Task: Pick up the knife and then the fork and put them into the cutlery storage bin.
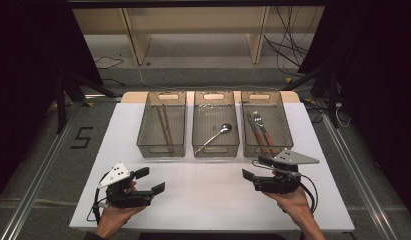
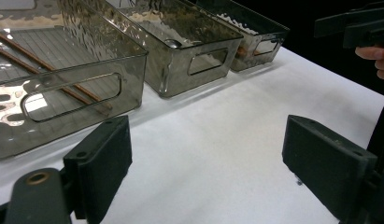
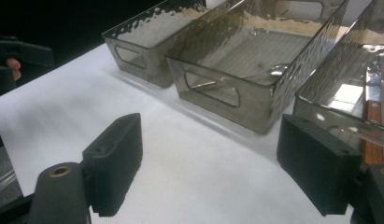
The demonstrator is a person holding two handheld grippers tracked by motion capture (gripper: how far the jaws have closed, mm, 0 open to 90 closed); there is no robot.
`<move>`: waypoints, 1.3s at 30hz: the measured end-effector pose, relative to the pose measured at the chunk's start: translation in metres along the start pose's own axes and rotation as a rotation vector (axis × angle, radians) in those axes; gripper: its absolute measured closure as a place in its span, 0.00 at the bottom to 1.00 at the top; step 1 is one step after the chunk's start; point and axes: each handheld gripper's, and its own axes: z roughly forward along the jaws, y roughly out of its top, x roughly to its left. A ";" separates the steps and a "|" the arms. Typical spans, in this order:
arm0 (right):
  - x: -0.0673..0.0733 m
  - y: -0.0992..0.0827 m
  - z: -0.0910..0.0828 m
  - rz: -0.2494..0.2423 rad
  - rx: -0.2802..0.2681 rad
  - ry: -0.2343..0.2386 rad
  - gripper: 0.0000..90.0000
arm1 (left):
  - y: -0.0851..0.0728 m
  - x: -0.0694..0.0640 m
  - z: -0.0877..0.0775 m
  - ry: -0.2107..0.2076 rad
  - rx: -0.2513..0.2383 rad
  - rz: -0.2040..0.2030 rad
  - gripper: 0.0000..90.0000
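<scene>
- Black-padded left gripper: jaws spread wide, nothing between them, over bare table on the near side of the middle bin.
- Right gripper: jaws likewise wide apart and empty, just short of the right bin, which stands beside the middle bin.
- Contents: a spoon lies aslant in the middle bin; a fork and knife with brown handles lie in the right bin; chopsticks lie in the left bin, on the middle bin's other side.
- Judgement: the cutlery appears sorted; the fork and knife are nearest the right gripper.
- Risk: the right gripper's far jaw sits close to the right bin's near wall; a forward drift would probably knock it and shove that bin against the middle bin.
- Risk: flat, thin cutlery on a ribbed floor may slip from wide pads if pinched off-centre.
</scene>
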 end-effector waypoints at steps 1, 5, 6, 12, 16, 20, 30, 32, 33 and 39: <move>0.000 -0.002 0.000 -0.003 -0.001 0.002 0.26 | 0.000 0.000 0.000 -0.001 0.002 0.000 0.17; 0.001 -0.009 -0.003 -0.003 -0.016 -0.001 0.25 | 0.000 0.000 0.000 -0.006 0.010 0.006 0.17; 0.001 -0.011 -0.003 -0.003 -0.020 -0.002 0.25 | 0.000 0.000 0.001 -0.007 0.012 0.005 0.17; 0.004 -0.022 -0.006 -0.004 -0.034 -0.005 0.23 | -0.001 -0.002 0.002 -0.014 0.018 0.007 0.17; 0.006 -0.028 -0.009 0.003 -0.049 -0.003 0.22 | -0.001 -0.003 0.002 -0.018 0.021 0.012 0.17; 0.007 -0.032 -0.010 -0.002 -0.050 -0.008 0.22 | -0.001 -0.003 0.002 -0.018 0.023 0.013 0.17; 0.008 -0.036 -0.011 -0.002 -0.056 -0.009 0.22 | -0.002 -0.003 0.002 -0.020 0.024 0.011 0.17; 0.008 -0.036 -0.010 -0.002 -0.056 -0.010 0.22 | -0.002 -0.003 0.002 -0.020 0.024 0.011 0.17; 0.008 -0.036 -0.010 0.000 -0.056 -0.011 0.22 | -0.002 -0.003 0.002 -0.020 0.025 0.010 0.17; 0.008 -0.036 -0.010 0.000 -0.058 -0.011 0.22 | -0.002 -0.003 0.002 -0.020 0.024 0.010 0.17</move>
